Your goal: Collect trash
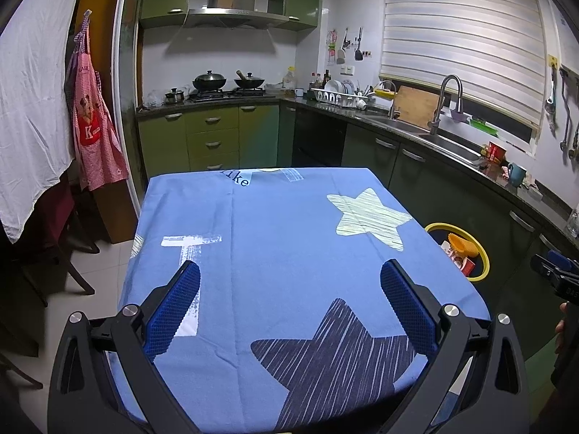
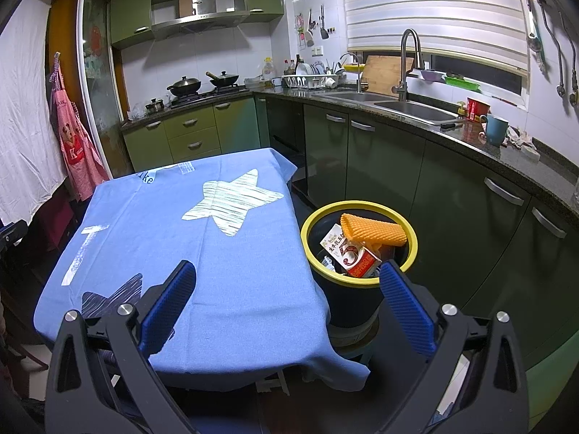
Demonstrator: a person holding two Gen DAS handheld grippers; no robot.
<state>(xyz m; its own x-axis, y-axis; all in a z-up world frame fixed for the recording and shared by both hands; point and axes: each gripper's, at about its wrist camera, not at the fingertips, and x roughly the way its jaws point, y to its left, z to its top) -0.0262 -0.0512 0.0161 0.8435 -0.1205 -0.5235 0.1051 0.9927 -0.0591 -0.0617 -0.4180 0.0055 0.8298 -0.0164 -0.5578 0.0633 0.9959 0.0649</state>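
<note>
Both grippers, left gripper [image 1: 289,285] and right gripper [image 2: 287,285], fingers spread wide, nothing held. Trash sits in bin [image 2: 311,253] at my 1 o'clock, beside worktop [image 2: 173,224]. Orange foam net [image 2: 374,230]: light, squashy; I'd pinch mid-body. Carton [image 2: 349,255]: light, crushable; I'd grip flat sides.

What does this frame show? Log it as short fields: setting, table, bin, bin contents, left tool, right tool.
setting: kitchen, green cabinets, sink under a window
table: blue star-print cloth, no trash visible on it
bin: black, yellow rim, on the floor beside the table
bin contents: orange foam net sleeve, red and white carton, more beneath
left tool: open, holding nothing, above the table
right tool: open, holding nothing, near the bin
</note>
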